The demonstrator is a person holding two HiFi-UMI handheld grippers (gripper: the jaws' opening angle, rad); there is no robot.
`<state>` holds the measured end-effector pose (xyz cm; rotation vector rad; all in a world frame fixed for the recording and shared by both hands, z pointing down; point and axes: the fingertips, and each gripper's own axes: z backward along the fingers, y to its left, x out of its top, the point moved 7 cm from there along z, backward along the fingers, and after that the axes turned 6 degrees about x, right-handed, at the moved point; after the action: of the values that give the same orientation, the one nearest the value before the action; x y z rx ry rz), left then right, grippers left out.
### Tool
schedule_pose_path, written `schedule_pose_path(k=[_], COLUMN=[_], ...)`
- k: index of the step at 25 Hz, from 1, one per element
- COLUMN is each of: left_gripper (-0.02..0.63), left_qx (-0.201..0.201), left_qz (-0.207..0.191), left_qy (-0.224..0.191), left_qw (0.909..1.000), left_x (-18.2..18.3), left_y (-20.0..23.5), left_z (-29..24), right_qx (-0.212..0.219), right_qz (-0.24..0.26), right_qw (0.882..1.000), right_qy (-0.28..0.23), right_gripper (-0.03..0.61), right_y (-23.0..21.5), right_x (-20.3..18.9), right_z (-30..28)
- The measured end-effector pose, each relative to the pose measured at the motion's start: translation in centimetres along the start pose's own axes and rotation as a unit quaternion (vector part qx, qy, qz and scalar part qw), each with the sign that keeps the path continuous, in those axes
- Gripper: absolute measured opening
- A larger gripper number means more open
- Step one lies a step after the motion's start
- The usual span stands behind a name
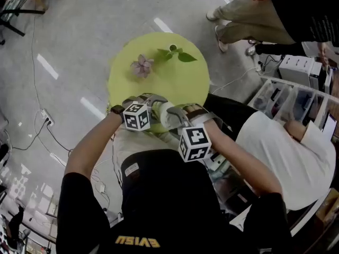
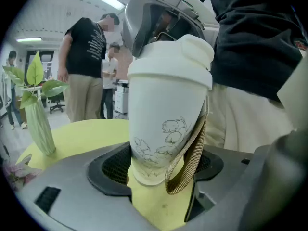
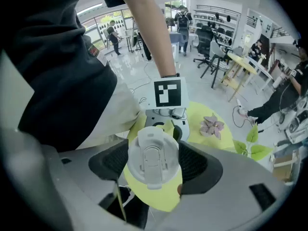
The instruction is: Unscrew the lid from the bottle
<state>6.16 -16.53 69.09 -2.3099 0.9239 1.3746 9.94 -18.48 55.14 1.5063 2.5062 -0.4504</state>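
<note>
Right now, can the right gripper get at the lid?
Likely yes: the right gripper straddles the lid from above, pads against its sides, while the left gripper clamps the bottle lower down, clear of it.

Not much to read here tbh. Only legible bit: yellow lettering [image 1: 137, 241] on the wearer's black T-shirt [image 1: 175, 205], bottom edge of the head view, looks like "EVISU" seen reversed. The standing person's black T-shirt [image 2: 86, 44] in the left gripper view has rows of white print, too blurry to read. The white plastic bottle [image 2: 166, 124] shows just a thin line sketch. Two white cubes [image 1: 136, 116] [image 1: 194, 143] carry black square code markers, patterns rather than letters.
</note>
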Motion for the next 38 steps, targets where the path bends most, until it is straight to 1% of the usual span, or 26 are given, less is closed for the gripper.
schedule_pose_path(k=[3, 6, 9, 12, 14, 16, 19, 22, 25, 30, 34, 36, 38], left_gripper=[0.354, 0.354, 0.357, 0.354, 0.331, 0.318, 0.318, 0.308, 0.301, 0.271, 0.25, 0.245, 0.231], left_qx=[0.013, 0.011, 0.01, 0.037, 0.06, 0.09, 0.134, 0.181, 0.207, 0.241, 0.275, 0.287, 0.291], left_qz=[0.007, 0.013, 0.018, 0.025, 0.055, 0.088, 0.118, 0.16, 0.191, 0.212, 0.221, 0.218, 0.221], left_qy=[0.0, 0.004, 0.025, 0.063, 0.063, 0.051, 0.033, 0.0, -0.023, -0.041, -0.051, -0.065, -0.088], left_qw=[0.9999, 0.9998, 0.9995, 0.9971, 0.9947, 0.9908, 0.9834, 0.9704, 0.9592, 0.9463, 0.9342, 0.9304, 0.9266], left_x=[-0.3, -0.8, -1.2, -2.0, -2.3, -2.4, -2.0, -0.9, 0.3, 1.3, 1.6, 2.2, 3.3], left_y=[-0.2, -0.5, -0.8, -1.5, -2.2, -2.6, -3.1, -4.0, -5.9, -8.8, -9.9, -10.3, -10.5], left_z=[0.2, 0.4, 0.5, 0.7, 1.6, 3.1, 5.4, 7.6, 9.7, 12.9, 15.3, 16.4, 17.6], right_qx=[0.011, 0.021, 0.02, 0.018, 0.015, 0.009, 0.006, -0.002, -0.011, -0.016, -0.036, -0.047, -0.057], right_qz=[0.043, 0.079, 0.107, 0.12, 0.121, 0.112, 0.078, 0.053, 0.031, 0.01, -0.019, -0.036, -0.042], right_qw=[0.999, 0.996, 0.993, 0.99, 0.99, 0.991, 0.995, 0.996, 0.997, 0.996, 0.997, 0.996, 0.995], right_qy=[0.016, 0.031, 0.047, 0.065, 0.07, 0.069, 0.067, 0.07, 0.073, 0.084, 0.069, 0.064, 0.067], right_gripper=[0.325, 0.324, 0.324, 0.322, 0.322, 0.322, 0.322, 0.321, 0.322, 0.321, 0.321, 0.321, 0.321], right_y=[0.1, 0.3, 0.9, 1.4, 1.6, 1.5, 0.9, 0.7, 1.3, 2.8, 3.1, 3.2, 3.3], right_x=[0.4, 1.0, 1.5, 1.4, 1.5, 1.5, 1.3, 1.2, 1.2, 1.6, 1.9, 2.0, 1.8], right_z=[-0.2, -0.7, -1.2, -1.7, -1.9, -2.0, -1.4, -0.3, 0.4, 1.5, 2.6, 3.1, 3.7])
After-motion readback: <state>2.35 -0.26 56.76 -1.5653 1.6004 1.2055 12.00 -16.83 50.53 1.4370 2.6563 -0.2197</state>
